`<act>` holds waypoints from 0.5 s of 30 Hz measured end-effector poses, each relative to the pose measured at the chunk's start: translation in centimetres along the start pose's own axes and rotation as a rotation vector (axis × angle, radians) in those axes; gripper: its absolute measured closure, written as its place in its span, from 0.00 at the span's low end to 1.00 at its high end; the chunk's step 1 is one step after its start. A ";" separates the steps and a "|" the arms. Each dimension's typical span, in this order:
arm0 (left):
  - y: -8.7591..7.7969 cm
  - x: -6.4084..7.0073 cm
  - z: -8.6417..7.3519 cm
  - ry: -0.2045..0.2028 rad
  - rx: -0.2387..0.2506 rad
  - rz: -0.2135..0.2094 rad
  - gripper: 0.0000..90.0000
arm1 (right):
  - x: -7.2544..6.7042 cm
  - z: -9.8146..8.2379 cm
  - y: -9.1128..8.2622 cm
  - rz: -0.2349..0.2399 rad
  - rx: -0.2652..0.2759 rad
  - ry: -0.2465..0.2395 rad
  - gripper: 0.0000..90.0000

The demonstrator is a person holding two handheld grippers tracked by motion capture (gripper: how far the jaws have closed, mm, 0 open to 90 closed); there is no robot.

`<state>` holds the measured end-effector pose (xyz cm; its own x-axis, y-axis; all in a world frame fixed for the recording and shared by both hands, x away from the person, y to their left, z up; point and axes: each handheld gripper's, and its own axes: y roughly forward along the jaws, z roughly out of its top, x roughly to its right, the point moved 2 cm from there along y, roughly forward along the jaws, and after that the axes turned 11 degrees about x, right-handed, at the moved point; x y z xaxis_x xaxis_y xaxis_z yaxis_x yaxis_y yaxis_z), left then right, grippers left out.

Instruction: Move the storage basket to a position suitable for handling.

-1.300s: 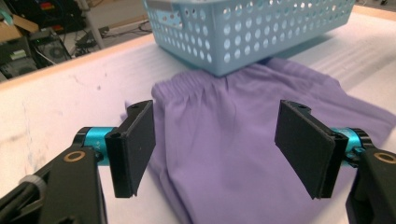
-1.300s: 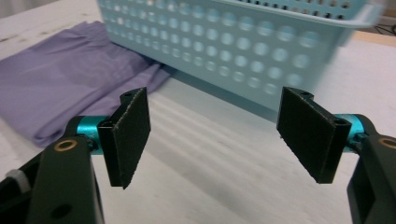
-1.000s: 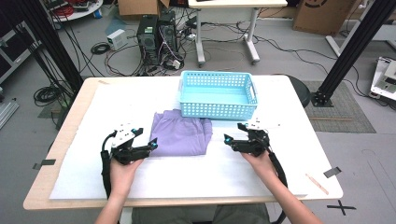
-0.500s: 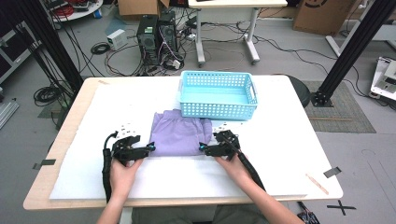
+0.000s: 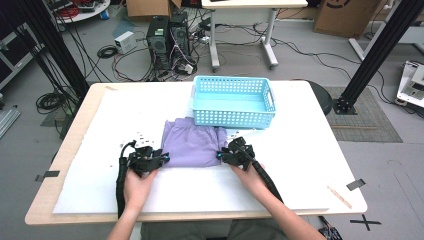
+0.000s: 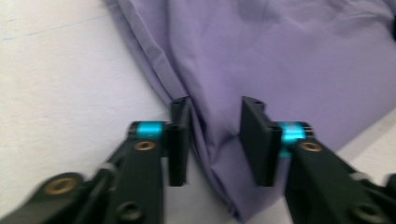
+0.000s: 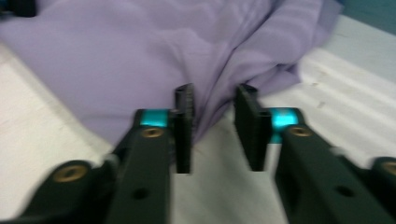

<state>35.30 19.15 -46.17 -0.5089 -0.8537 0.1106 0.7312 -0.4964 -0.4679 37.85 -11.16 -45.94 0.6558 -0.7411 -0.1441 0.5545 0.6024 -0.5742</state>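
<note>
At the centre of the high view, a folded lilac cloth garment [image 5: 192,146] lies flat on the white padded table cover [image 5: 310,150], its far edge touching the near wall of the light-blue perforated plastic basket [image 5: 233,101]. The left gripper [image 5: 161,160] sits at the garment's lower-left corner and the right gripper [image 5: 222,156] at its lower-right corner, each held in a hand coming up from the bottom of the frame.

Both sets of jaws have just been closing, and fabric lies between them on each side. In the left gripper view a raised fold of lilac cloth [image 6: 215,140] stands in the gap, yet the pads still stand a little apart from it, so the pinch looks unfinished. In the right gripper view the bunched hem [image 7: 219,105] runs into the gap, with the left-hand pad against it and the other still clear; the blur makes it hard to say whether the cloth is truly clamped.

To do this step well, I judge that both grippers should finish closing before any lift, each catching all layers of the fold rather than the top sheet alone. Keeping the lower jaws pressed to the table cover would help scoop the bottom layer. Then both corners should rise together and evenly, so the fold holds on the way toward the basket.
</note>
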 end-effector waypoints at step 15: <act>0.3 1.3 0.0 -0.002 0.010 -0.028 0.88 | 1.3 -1.0 -1.8 0.029 -0.001 0.016 0.97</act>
<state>34.84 17.89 -46.13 -0.5287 -0.8396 0.1250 0.7212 -0.5219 -0.4555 37.17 -13.57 -45.91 0.6634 -0.7279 -0.1735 0.5347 0.6234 -0.5705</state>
